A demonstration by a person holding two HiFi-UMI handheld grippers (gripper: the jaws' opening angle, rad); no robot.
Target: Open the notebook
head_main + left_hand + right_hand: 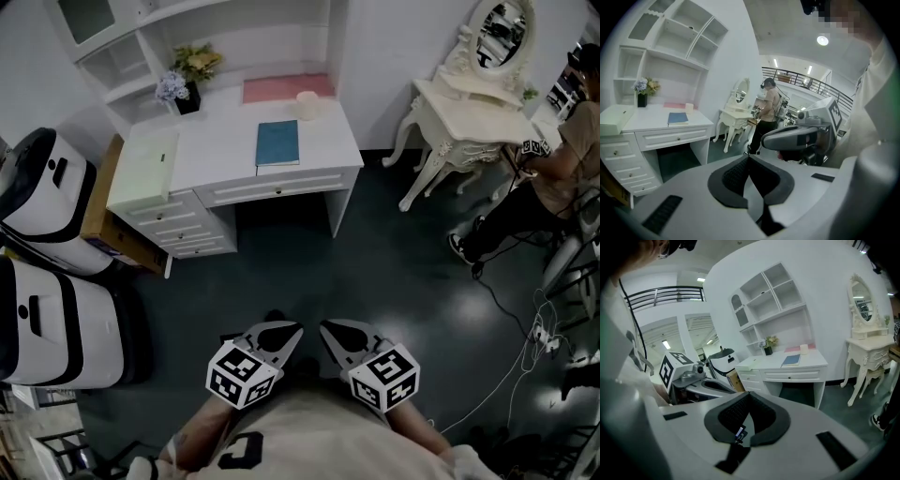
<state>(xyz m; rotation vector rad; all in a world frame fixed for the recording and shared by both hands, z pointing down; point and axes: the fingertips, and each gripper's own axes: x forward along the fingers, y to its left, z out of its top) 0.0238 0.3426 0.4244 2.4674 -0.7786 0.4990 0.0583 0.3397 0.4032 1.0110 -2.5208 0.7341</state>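
A closed blue notebook point(277, 142) lies flat on the white desk point(216, 150), near its front edge; it also shows as the notebook point(678, 117) in the left gripper view and the notebook point(791, 360) in the right gripper view. Both grippers hang close to my body, far from the desk, over the dark floor. My left gripper point(287, 330) is shut with nothing between its jaws, its tips point(749, 157) touching. My right gripper point(328, 330) sits beside it, also shut and holding nothing, its tips point(749, 393) together.
On the desk stand a flower vase point(187, 82), a pink mat point(286, 88), a pale cup point(307, 104) and a white box point(145, 167). An ornate dressing table point(469, 112) is at the right, with a person point(553, 178) beside it. White machines point(47, 253) stand at the left. Cables point(534, 337) lie on the floor.
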